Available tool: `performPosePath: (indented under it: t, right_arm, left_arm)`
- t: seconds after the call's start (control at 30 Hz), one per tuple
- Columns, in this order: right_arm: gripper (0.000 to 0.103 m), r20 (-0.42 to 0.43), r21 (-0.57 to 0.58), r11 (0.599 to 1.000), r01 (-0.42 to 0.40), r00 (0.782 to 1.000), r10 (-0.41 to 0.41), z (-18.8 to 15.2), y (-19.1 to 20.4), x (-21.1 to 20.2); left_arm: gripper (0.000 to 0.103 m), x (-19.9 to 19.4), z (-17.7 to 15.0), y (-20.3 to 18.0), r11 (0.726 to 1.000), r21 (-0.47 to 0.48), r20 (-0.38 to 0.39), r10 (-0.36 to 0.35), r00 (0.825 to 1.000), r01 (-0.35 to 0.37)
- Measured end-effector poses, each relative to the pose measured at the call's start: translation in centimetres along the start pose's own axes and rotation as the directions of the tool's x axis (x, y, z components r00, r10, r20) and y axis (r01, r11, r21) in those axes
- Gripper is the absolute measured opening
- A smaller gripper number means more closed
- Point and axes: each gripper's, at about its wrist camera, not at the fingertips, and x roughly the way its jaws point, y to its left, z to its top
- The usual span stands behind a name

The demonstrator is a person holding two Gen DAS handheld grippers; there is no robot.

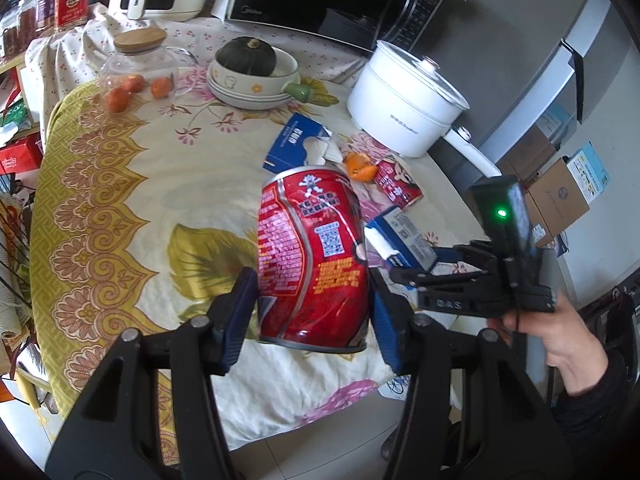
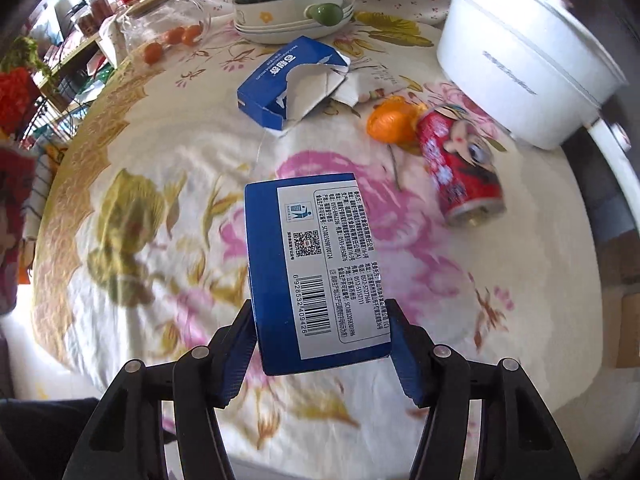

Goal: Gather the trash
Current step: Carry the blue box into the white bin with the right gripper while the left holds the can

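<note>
Red and dented, the thin aluminium drink can (image 1: 314, 260) is sitting in the centre of the left view, pinched at its lower half between the blue pads of the left gripper (image 1: 312, 312) and lifted off the flowered cloth table (image 1: 132, 208). The grip is low on the can, probably so that the soft wall is not crushing further. In the right view the right gripper (image 2: 322, 344) is clamping the near end of a flat blue cardboard box with a white barcode label (image 2: 316, 268) — it is also hanging above the cloth, held by its narrow sides where the card is stiffest.

More trash is waiting in the upper part of the right view: a torn-open blue carton (image 2: 292, 80), a piece of orange peel (image 2: 390, 120) and, touching it, a second small red can lying on its side (image 2: 460, 168), just beside the white electric pot (image 2: 524, 52). No bin is showing in either view, so I judge both hands are being full and need emptying first.
</note>
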Motion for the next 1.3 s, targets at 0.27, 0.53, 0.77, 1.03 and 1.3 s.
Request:
performPosePath:
  t: [0.27,0.53,0.77,1.03,1.3]
  right_arm:
    - [0.063,0.027,0.094,0.995,0.021,0.999,-0.023,-6.3,-4.1,-4.2]
    - [0.062,0.022,0.233,0.972,-0.015,1.000,0.010,-9.4,-7.0,-3.6]
    - [0.062,0.069,0.244,0.966,-0.084,0.995,0.069,-9.2,-7.1,-4.5]
    - [0.062,0.086,0.186,0.978,-0.091,0.993,0.076,-11.4,-6.5,-6.1]
    - [0.062,0.025,0.155,0.987,-0.042,0.999,0.038,-16.3,-8.2,-5.7]
  left_arm:
    - [0.030,1.9,-0.9,-2.9,0.997,0.069,-0.032,-0.030,0.999,0.032]
    - [0.038,7.5,-1.4,1.1,0.995,-0.097,-0.151,0.013,0.988,-0.028]
    - [0.066,6.3,-3.5,-1.1,0.997,-0.077,-0.200,-0.040,0.979,0.025]
    - [0.079,6.4,-9.0,-5.8,0.985,0.173,-0.273,0.034,0.962,0.014]
    - [0.080,10.0,-16.9,-8.4,0.937,0.345,-0.405,0.098,0.909,0.052]
